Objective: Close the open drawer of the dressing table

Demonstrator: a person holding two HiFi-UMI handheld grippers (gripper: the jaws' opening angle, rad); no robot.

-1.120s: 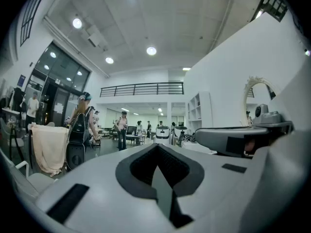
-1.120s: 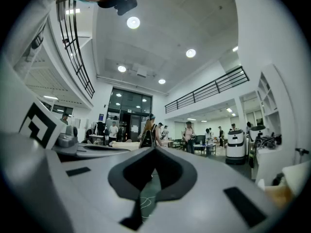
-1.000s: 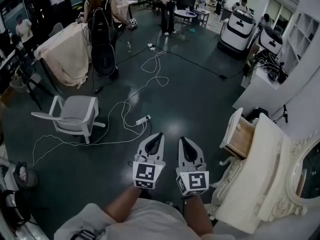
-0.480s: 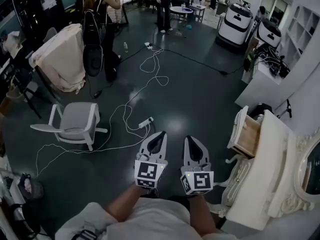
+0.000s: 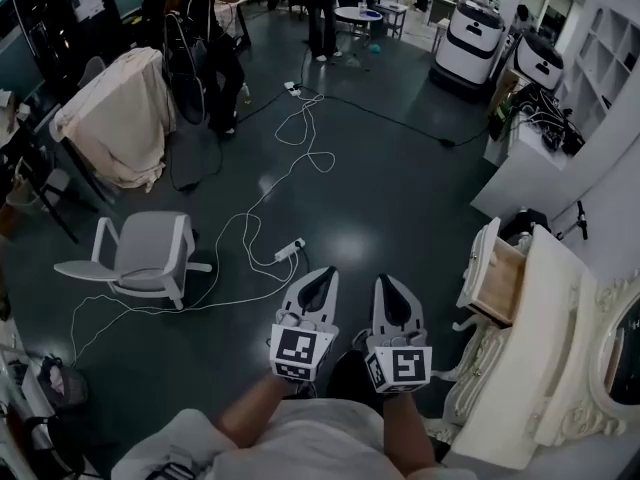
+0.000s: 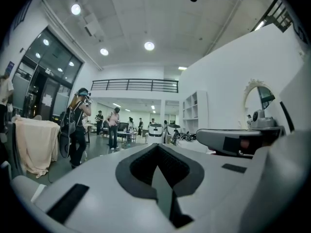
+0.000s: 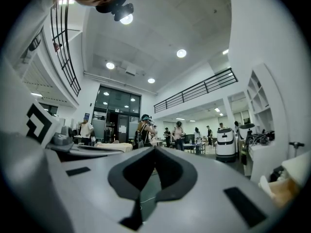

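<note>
fingers pressed together on both, nothing pinched between them: the left gripper (image 5: pixel 320 276) and the right gripper (image 5: pixel 384 284) sit side by side, pointing level over the dark floor (image 5: pixel 400 188), forearms (image 5: pixel 248 413) tucked close in. the pale wooden drawer with a white front (image 5: pixel 495 280) hangs open from the ornate white dressing table (image 5: pixel 540 368), off to the right gripper's right and well apart. untouched so far; the whole push is left.

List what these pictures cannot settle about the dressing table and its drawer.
- Drawer contents: head view, too small and too steeply angled to tell.
- Mirror: head view, cut off by the right edge.
- Drawer in the right gripper view: only a blurred sliver at the lens rim.
- Drawer in the left gripper view: hidden behind the right tool.
</note>
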